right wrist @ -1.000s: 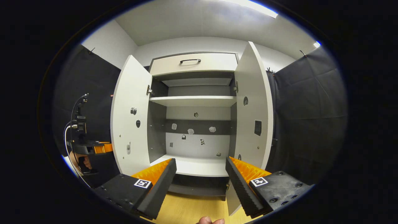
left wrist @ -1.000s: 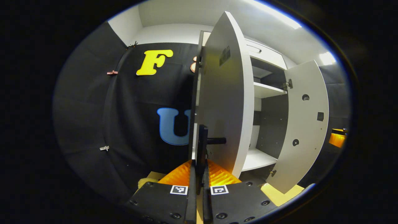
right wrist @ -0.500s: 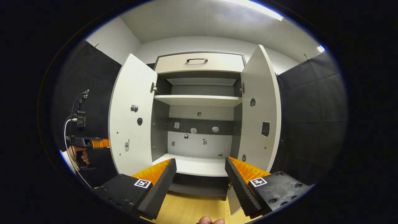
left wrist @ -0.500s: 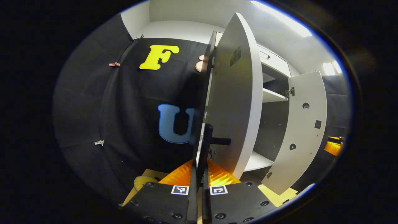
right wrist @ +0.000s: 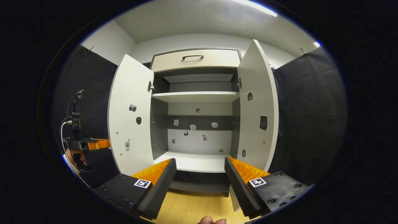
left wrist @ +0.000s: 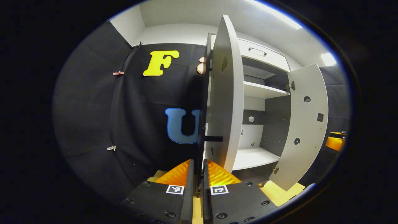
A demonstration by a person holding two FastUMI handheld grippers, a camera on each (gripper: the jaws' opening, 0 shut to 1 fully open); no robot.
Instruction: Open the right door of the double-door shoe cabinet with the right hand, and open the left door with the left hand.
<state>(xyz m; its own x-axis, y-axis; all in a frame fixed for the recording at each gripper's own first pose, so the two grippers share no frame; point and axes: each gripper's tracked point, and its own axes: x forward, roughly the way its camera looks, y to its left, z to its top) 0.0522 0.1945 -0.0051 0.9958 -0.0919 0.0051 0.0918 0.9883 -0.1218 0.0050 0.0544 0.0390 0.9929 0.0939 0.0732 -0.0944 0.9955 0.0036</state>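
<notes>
Both doors of the shoe cabinet (right wrist: 196, 93) stand swung out, so I judge the task at its last step: letting go of the left door (left wrist: 225, 93). My left gripper (left wrist: 198, 174) has its fingers narrow, nearly together, w/ a thin gap; the door's dark bar handle (left wrist: 202, 138) stands just ahead of the tips, and I can't tell whether the fingers are pinching it or have just slipped off. My right gripper (right wrist: 199, 174) has its fingers wide apart, holding nothing, hanging in front of the cabinet mouth, w/ the right door (right wrist: 258, 109) off to its side and not touched. Next move, as I read it: part the left fingers a bit more and draw straight back along the handle so the door isn't dragged shut; right hand needs nothing further. Count: 2 doors, both open; 1 drawer (right wrist: 194, 59) on top w/ 1 handle; 1 mid shelf (right wrist: 196, 97) plus the bottom board; 2 grippers. Small stickers dot the back panel and door insides, too small to count surely.
</notes>
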